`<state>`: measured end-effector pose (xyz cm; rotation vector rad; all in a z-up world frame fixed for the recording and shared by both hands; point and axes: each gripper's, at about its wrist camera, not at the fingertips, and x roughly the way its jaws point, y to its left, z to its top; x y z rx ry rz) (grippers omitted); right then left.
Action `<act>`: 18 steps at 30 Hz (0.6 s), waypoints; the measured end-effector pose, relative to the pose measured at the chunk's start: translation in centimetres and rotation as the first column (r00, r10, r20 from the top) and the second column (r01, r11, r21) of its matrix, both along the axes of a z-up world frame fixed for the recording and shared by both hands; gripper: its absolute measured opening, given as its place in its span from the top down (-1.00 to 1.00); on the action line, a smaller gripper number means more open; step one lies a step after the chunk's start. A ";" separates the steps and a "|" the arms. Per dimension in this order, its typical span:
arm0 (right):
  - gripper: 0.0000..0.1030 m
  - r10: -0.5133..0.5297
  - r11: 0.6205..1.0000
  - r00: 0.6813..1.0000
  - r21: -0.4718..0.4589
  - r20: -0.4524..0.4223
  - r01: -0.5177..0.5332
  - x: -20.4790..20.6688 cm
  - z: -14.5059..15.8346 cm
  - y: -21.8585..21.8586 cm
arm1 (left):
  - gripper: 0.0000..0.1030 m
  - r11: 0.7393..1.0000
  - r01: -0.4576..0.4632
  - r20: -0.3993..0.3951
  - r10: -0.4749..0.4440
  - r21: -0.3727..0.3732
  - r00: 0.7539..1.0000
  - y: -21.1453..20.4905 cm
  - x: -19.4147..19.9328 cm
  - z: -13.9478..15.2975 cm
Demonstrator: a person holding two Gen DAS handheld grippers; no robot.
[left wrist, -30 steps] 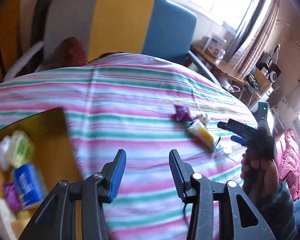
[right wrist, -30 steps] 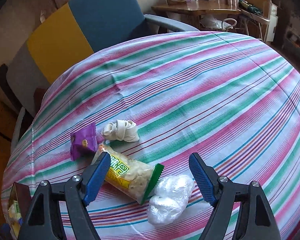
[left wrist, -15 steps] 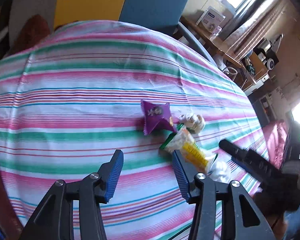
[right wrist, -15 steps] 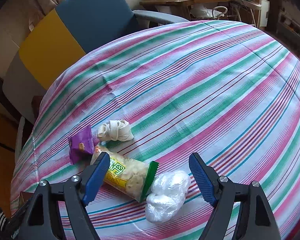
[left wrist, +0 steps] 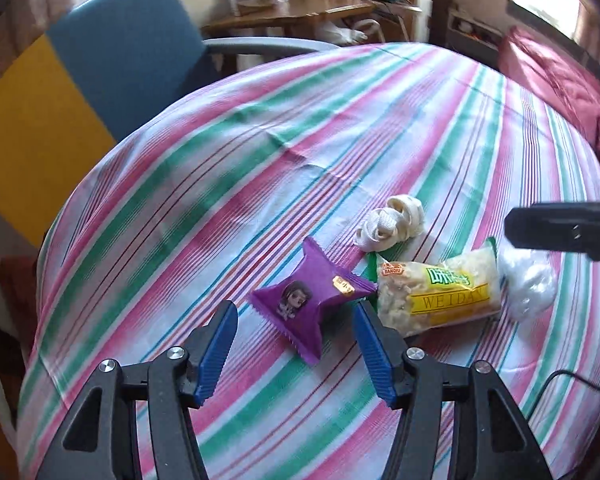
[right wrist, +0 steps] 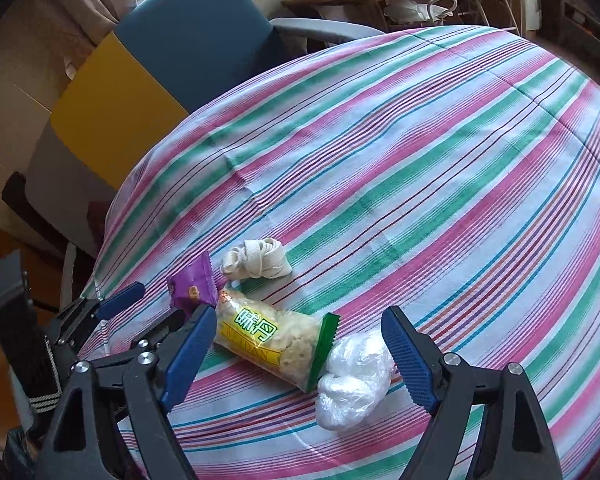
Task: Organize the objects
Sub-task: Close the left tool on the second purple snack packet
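Observation:
On the striped tablecloth (left wrist: 340, 128) lie four small things close together. A purple snack packet (left wrist: 308, 304) lies just ahead of my left gripper (left wrist: 294, 346), partly between its blue pads; the jaws are opening and touch nothing. Right of it are a yellow and green snack bag (left wrist: 440, 296), a white coiled strap (left wrist: 388, 226) and a crumpled clear plastic ball (left wrist: 530, 280). My right gripper (right wrist: 300, 350) hovers with jaws opening over the snack bag (right wrist: 272, 340) and the plastic ball (right wrist: 352, 384), pressing on neither. The purple packet (right wrist: 192, 286) and strap (right wrist: 260, 264) lie beyond.
A blue, yellow and grey armchair (right wrist: 160, 64) stands behind the table. A wooden desk (left wrist: 300, 12) with boxes is at the back, and a red cushion (left wrist: 560, 80) at the right. The cloth (right wrist: 440, 160) beyond the items is bare. The left gripper (right wrist: 132, 312) shows at the right wrist view's left edge.
My left gripper swung right from beside a wooden box of items to the purple packet, rolled, and its jaws widened. My right gripper stayed over the snack bag and opened slightly.

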<state>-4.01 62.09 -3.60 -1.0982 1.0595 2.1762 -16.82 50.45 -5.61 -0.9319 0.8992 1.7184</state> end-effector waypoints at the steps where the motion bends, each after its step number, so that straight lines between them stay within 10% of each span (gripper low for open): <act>1: -0.65 -0.004 1.000 1.000 -0.009 -0.002 0.004 0.1 -0.1 0.1 | -0.19 1.000 0.028 -0.007 -0.028 -0.010 1.000 0.4 0.0 -0.3; 7: -0.66 -0.028 0.999 1.000 -0.023 0.001 0.028 0.6 -0.4 0.7 | -0.05 0.997 0.056 0.020 -0.055 -0.052 0.998 2.8 -0.6 -2.2; 11: -0.66 -0.027 0.999 1.000 -0.035 0.008 0.027 0.5 -1.0 1.1 | 0.38 1.000 -0.031 0.105 0.031 0.000 0.994 1.4 -0.9 -2.5; 18: -0.65 0.103 0.992 0.994 0.073 -0.022 -0.101 -1.6 -0.2 -0.5 | 0.42 0.952 -0.300 0.248 0.276 0.065 0.928 -5.5 0.0 -1.5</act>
